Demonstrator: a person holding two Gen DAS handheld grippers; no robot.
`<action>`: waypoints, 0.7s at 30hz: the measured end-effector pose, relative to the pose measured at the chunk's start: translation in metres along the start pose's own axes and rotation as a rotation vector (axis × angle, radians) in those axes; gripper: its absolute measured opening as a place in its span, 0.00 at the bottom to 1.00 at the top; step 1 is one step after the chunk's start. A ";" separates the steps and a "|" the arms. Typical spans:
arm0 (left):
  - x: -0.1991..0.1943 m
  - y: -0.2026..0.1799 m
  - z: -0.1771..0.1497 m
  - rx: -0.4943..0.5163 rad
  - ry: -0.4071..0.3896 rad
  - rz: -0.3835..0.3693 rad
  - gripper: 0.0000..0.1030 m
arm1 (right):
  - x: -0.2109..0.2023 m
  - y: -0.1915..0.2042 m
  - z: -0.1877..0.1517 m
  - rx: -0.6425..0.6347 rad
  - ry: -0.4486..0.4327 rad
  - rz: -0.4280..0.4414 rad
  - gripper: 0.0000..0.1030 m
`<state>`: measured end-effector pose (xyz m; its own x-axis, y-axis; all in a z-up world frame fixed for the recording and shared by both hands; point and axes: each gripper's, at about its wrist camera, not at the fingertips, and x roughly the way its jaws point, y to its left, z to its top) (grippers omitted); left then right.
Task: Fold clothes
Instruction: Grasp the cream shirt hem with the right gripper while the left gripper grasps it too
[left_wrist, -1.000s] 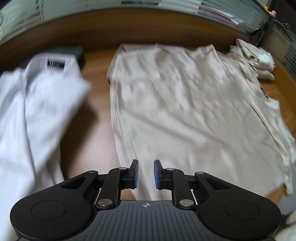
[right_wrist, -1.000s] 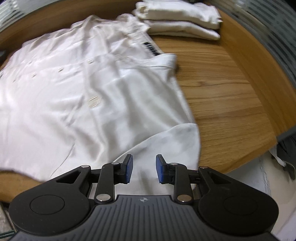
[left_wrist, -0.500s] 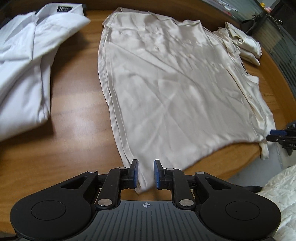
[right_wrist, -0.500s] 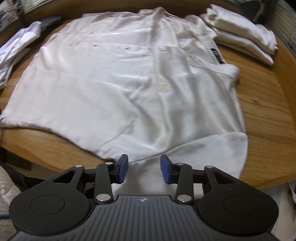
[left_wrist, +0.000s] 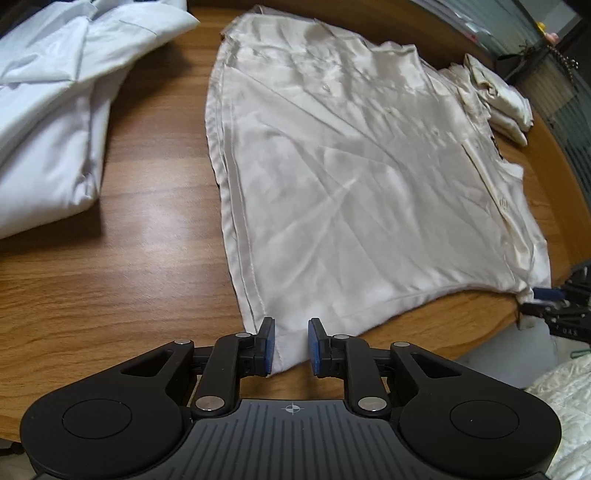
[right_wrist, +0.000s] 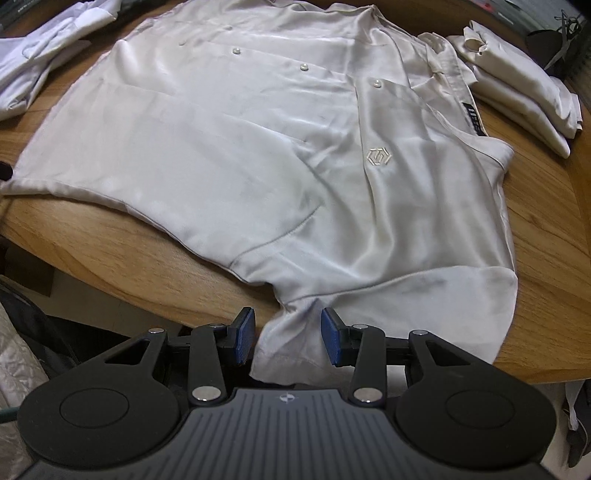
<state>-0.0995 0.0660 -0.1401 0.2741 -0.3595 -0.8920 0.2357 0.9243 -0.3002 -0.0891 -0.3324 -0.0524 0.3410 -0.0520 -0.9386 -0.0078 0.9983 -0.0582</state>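
A cream satin shirt (left_wrist: 351, 177) lies spread flat, buttoned front up, on the wooden table (left_wrist: 129, 258). My left gripper (left_wrist: 291, 345) sits low over the shirt's near hem corner. Its jaws are opening, with the corner between the blue pads and a gap on the right side. In the right wrist view the same shirt (right_wrist: 258, 147) shows its buttons and a chest logo. My right gripper (right_wrist: 289, 339) stands open at the table's front edge, astride the short sleeve that hangs over it. In the left wrist view the right gripper (left_wrist: 550, 299) shows at the far right, by that sleeve.
A crumpled white shirt (left_wrist: 55, 92) lies on the table's left side. A stack of folded cream shirts (right_wrist: 524, 96) rests at the far right. The rounded table edge (right_wrist: 110, 266) runs just ahead of both grippers. Quilted white fabric (left_wrist: 561, 387) lies below the table.
Both grippers have swung in and down to the table's near edge, the left onto the hem corner, the right onto the sleeve. Both pairs of jaws have widened.
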 end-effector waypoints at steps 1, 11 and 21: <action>-0.001 0.000 -0.001 -0.002 0.000 -0.002 0.29 | 0.000 0.000 -0.001 -0.002 0.002 -0.002 0.43; 0.006 0.004 -0.003 -0.014 0.041 0.004 0.30 | 0.001 -0.003 -0.001 -0.011 0.009 0.003 0.43; 0.009 0.008 0.012 -0.074 -0.017 -0.077 0.04 | 0.001 0.000 0.003 -0.039 0.006 0.007 0.37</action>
<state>-0.0843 0.0689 -0.1467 0.2742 -0.4315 -0.8595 0.1875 0.9005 -0.3923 -0.0861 -0.3328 -0.0521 0.3353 -0.0451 -0.9410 -0.0470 0.9968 -0.0646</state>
